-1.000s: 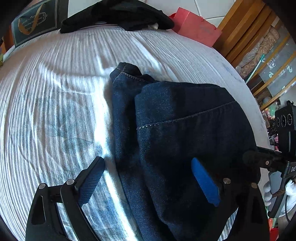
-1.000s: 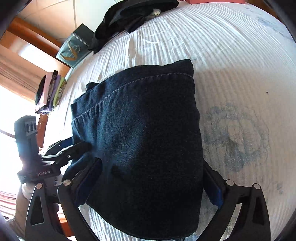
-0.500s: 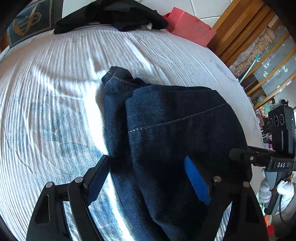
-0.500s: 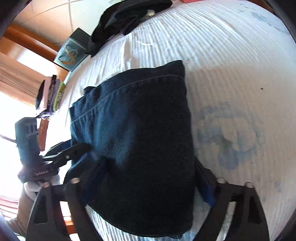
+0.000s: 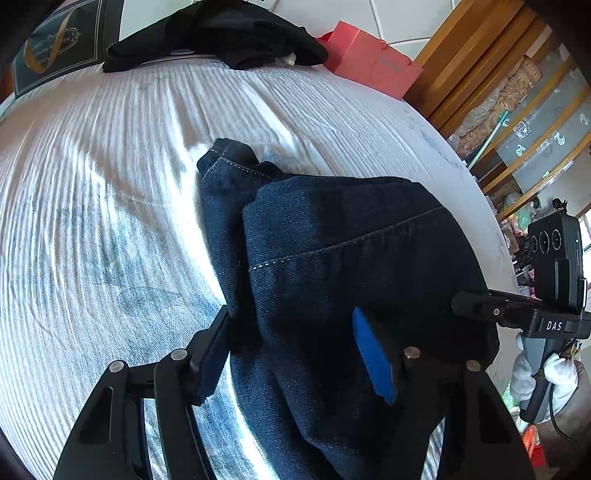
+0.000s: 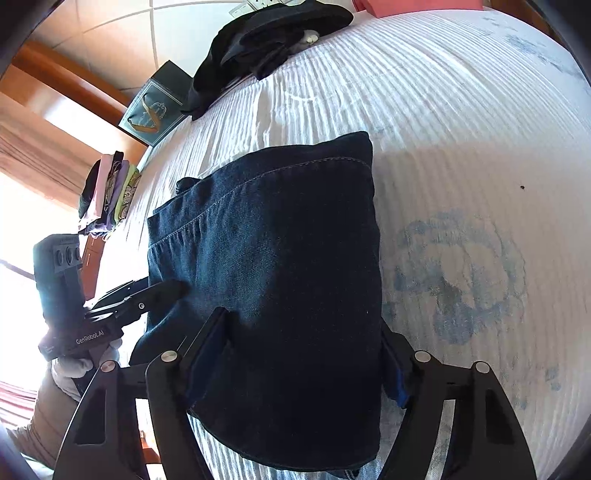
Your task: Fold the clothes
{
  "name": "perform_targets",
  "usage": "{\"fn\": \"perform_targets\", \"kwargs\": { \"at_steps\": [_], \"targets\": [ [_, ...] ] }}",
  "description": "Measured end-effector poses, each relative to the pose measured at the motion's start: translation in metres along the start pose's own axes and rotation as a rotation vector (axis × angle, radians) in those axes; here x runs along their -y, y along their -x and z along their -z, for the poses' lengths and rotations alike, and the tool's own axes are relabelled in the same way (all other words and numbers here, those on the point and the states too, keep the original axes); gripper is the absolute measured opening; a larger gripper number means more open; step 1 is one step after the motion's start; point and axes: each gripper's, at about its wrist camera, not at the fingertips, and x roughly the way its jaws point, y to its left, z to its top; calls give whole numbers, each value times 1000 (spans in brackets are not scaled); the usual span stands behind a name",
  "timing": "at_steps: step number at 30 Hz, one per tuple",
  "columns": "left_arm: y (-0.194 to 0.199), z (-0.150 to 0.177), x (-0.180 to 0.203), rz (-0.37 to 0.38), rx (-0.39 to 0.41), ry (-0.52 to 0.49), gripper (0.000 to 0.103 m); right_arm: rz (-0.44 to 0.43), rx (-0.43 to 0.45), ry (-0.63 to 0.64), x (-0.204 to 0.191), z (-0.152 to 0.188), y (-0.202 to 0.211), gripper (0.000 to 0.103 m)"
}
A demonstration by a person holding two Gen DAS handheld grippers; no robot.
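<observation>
Folded dark blue jeans [image 5: 332,258] lie on the white ribbed bedsheet [image 5: 92,184]. My left gripper [image 5: 295,347] straddles the near end of the folded stack, its left finger against the denim's edge and its blue-padded right finger [image 5: 373,358] on top; the jaws have closed in on the fabric. In the right wrist view the jeans [image 6: 277,277] fill the middle, and my right gripper [image 6: 303,362] has the folded stack between both fingers. The other gripper shows at the left of that view [image 6: 74,295] and at the right of the left wrist view [image 5: 535,295].
A pile of black clothes [image 5: 221,33] lies at the far end of the bed beside a red paper bag [image 5: 369,62] and a dark box [image 5: 55,48]. A stack of folded clothes [image 6: 107,192] sits at the left. Wooden furniture [image 5: 480,74] stands at the right.
Both grippers' fingers have closed inward around the near end of the folded jeans. The jeans have shifted slightly toward me.
</observation>
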Motion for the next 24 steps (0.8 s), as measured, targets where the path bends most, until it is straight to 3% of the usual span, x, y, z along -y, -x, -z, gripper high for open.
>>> {"fn": "perform_targets", "kwargs": {
  "at_steps": [8,11,16,17,20,24],
  "targets": [
    [1,2,2,-14,19,-35,61,-9,4,1,0,1,1,72],
    [3,3,16,-28,36,-83,61,-14,-5,0,1,-1,0,72],
    [16,3,28,16,57,-105,60,-30,-9,-8,7,-1,1,72],
    [15,3,34,-12,56,-126,60,-31,-10,-9,8,-1,0,72],
    [0,2,29,-70,9,-100,60,-35,-20,-8,9,-2,-1,72],
    [-9,2,17,-22,-3,-48,61,-14,-23,19,5,-2,-1,72]
  ]
}}
